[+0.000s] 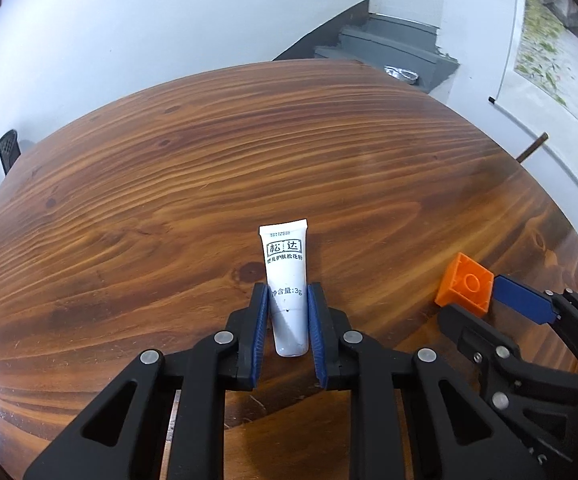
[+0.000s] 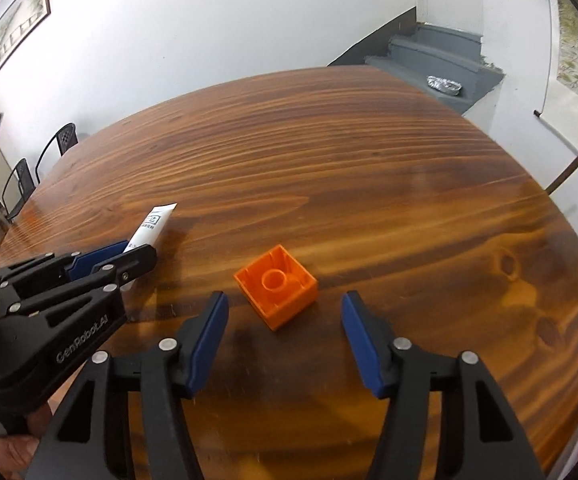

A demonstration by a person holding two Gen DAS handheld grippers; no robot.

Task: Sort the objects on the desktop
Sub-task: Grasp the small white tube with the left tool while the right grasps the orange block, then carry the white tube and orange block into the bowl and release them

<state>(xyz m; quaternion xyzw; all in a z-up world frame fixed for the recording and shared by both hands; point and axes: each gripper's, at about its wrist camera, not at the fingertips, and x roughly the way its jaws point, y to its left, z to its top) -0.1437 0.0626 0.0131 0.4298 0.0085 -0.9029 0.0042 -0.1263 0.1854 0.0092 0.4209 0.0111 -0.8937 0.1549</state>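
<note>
A small white tube (image 1: 287,286) with black print lies on the wooden table (image 1: 209,168), crimped end pointing away. My left gripper (image 1: 287,294) has its blue pads on either side of the tube's lower half, touching or nearly touching it. The tube also shows in the right wrist view (image 2: 151,230), held between the left gripper's fingers (image 2: 137,256). An orange toy brick (image 2: 276,290) lies hollow side up. My right gripper (image 2: 285,308) is open, its pads either side of the brick and short of it. The brick (image 1: 465,284) also shows beside the right gripper's blue pad (image 1: 523,298).
The table's far edge curves round at the back. Metal chairs (image 2: 49,152) stand at the far left. Grey steps (image 2: 437,60) with a foil tray (image 2: 445,85) rise behind the table. A hanging scroll (image 1: 557,76) is on the right wall.
</note>
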